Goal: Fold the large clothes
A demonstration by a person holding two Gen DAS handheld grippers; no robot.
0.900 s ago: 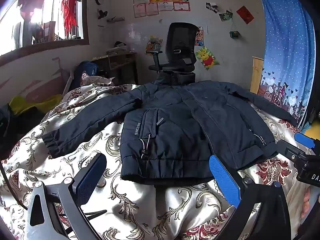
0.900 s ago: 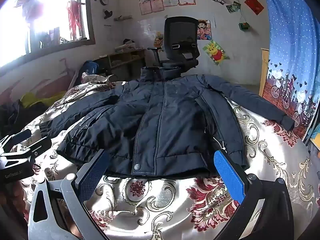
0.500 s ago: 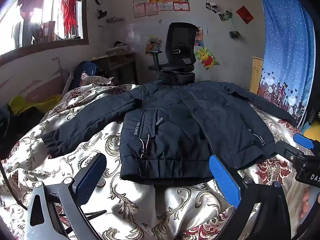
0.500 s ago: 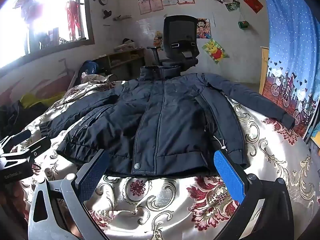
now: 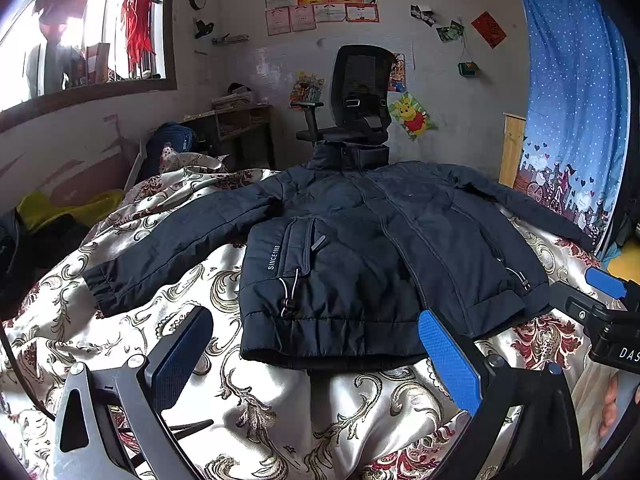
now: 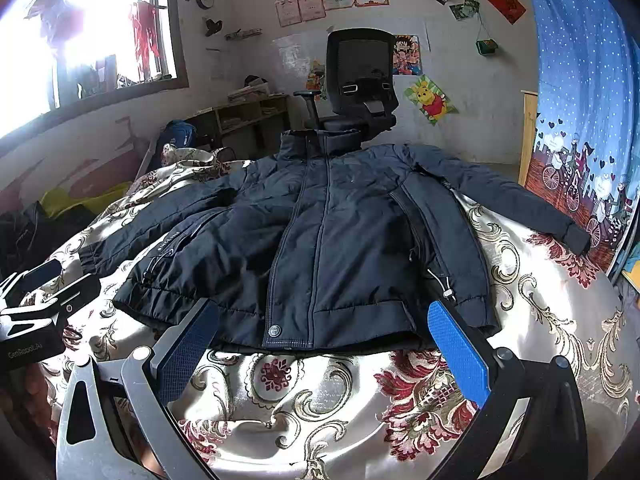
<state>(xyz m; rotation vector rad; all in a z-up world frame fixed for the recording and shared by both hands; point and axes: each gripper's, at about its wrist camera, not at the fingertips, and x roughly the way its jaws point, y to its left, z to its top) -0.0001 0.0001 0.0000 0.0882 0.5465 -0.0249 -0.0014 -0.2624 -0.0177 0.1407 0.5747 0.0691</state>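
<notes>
One bed [image 5: 280, 412] fills the room's middle, dressed in a glossy cream satin cover with gold scrolls and dark red flowers. On it lies one large dark navy padded jacket [image 5: 360, 256], face up and zipped, its stand collar toward the far wall, its hem toward the two grippers, and both sleeves spread out to the sides. Since a second ago almost nothing has changed: the jacket lies just as it did, and both grippers hang where they were, with only the right view tipped very slightly. Behind the collar stands one black mesh office chair [image 5: 362, 92]. To the right hangs one blue curtain with white dots and a bicycle print [image 5: 576, 92]; to the left is one bright window [image 5: 80, 40]. One low wooden shelf unit [image 5: 236, 128] sits against the far wall.

Two grippers hover over the near edge of the bed, apart from the hem. The left gripper [image 5: 316, 352] has its blue pads spread wide with nothing between them, and so does the right gripper [image 6: 324, 354]. Each shows at the edge of the other's view. On the jacket I count one metal snap button [image 6: 274, 330] at the hem and two drawcord toggles, one on each side.
</notes>
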